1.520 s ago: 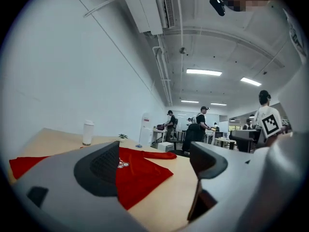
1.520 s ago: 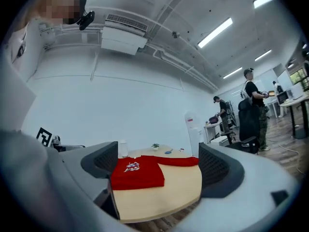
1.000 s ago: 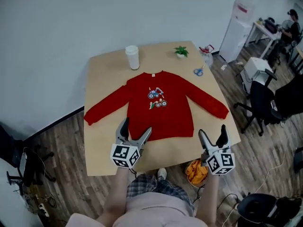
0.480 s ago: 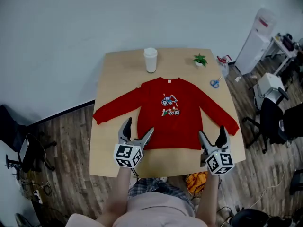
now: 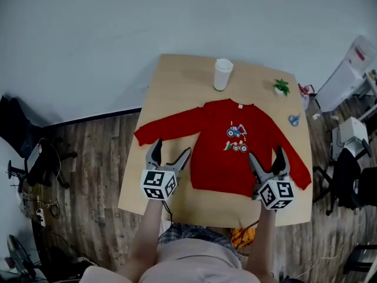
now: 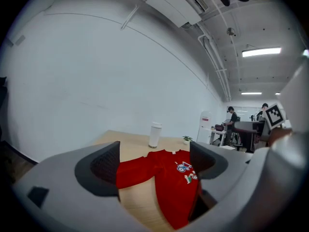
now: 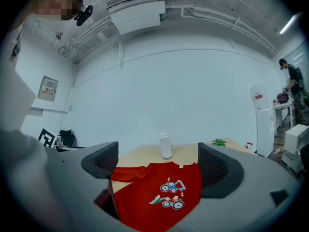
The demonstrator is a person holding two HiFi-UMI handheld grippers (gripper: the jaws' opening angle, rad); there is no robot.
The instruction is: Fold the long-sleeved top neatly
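A red long-sleeved top (image 5: 227, 149) with a small vehicle print lies flat and face up on the wooden table (image 5: 177, 81), both sleeves spread out. It also shows in the left gripper view as the top (image 6: 169, 178) and in the right gripper view as the top (image 7: 159, 195). My left gripper (image 5: 168, 158) hovers open near the hem's left corner, below the left sleeve. My right gripper (image 5: 268, 160) hovers open over the hem's right side. Neither holds anything.
A white cup (image 5: 222, 74) stands at the table's far edge, a small green plant (image 5: 281, 87) at the far right, blue scissors (image 5: 294, 119) near the right edge. An orange bag (image 5: 242, 237) lies on the floor by the front edge. Office chairs (image 5: 353, 175) stand to the right.
The head view has swung left, so the table and top now sit further right in the picture. Both grippers stay open near the hem, at much the same spacing.
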